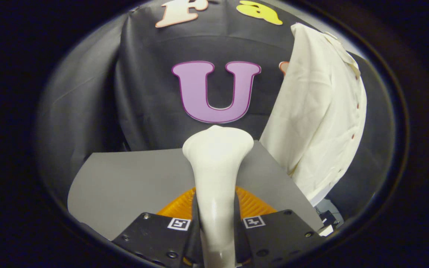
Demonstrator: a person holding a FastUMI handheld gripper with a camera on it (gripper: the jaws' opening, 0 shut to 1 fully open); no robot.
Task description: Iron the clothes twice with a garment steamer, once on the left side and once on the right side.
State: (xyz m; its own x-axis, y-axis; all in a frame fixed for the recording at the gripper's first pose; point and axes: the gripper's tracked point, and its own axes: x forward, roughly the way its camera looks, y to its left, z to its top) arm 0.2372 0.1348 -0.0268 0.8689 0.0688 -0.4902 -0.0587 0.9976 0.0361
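Gripper (216, 223) clamped on steamer (217, 163) handle — head held upright; shirt (318, 111) hung at 2 o'clock, apart.

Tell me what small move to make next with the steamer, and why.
Probably swing the garment steamer right and up toward the cream shirt. The gripper is shut on the steamer's handle, and its head points at the booth's wall over the grey table, apart from the shirt hanging beyond the fingers to the right.

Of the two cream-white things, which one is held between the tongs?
The smooth cream-white steamer, clamped between the tongs; the cream buttoned shirt hangs beyond.
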